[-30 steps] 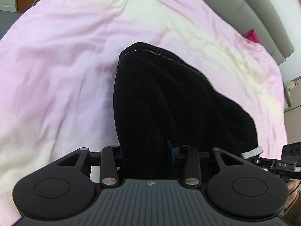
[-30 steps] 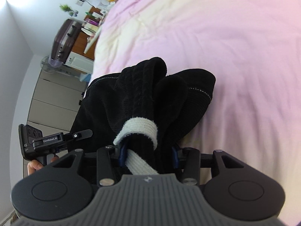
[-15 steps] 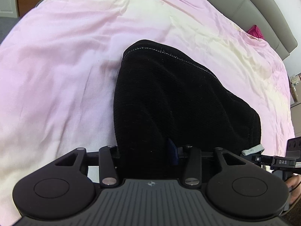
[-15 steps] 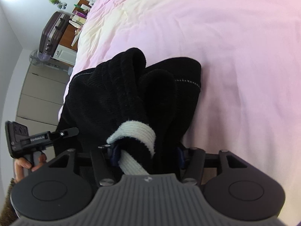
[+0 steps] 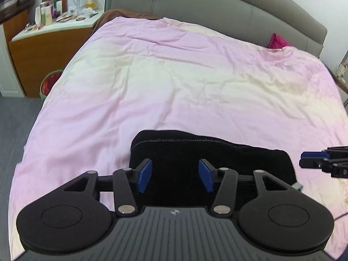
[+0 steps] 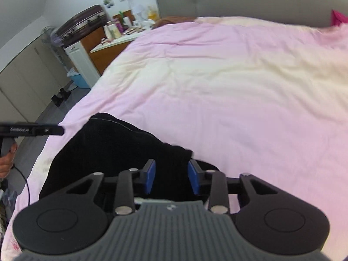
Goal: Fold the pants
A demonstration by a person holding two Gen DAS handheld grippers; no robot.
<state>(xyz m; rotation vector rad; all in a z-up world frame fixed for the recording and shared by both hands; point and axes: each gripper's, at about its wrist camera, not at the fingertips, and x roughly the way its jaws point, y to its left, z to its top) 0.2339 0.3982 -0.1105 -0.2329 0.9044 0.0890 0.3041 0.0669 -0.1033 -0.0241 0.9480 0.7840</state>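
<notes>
Lying folded on the pink duvet (image 5: 174, 82), the black pants (image 5: 208, 158) look finished. Both the left gripper (image 5: 175, 175) and right gripper (image 6: 171, 179) gape empty; retreat straight back, avoiding snagging the top layer.

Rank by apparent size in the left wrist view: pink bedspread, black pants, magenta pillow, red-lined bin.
1. pink bedspread
2. black pants, though nearness to the camera enlarges them
3-4. red-lined bin and magenta pillow: look alike, unranked; both partly hidden.

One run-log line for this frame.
left gripper: open | right gripper: open | black pants: folded, lying on pink bedsheet
</notes>
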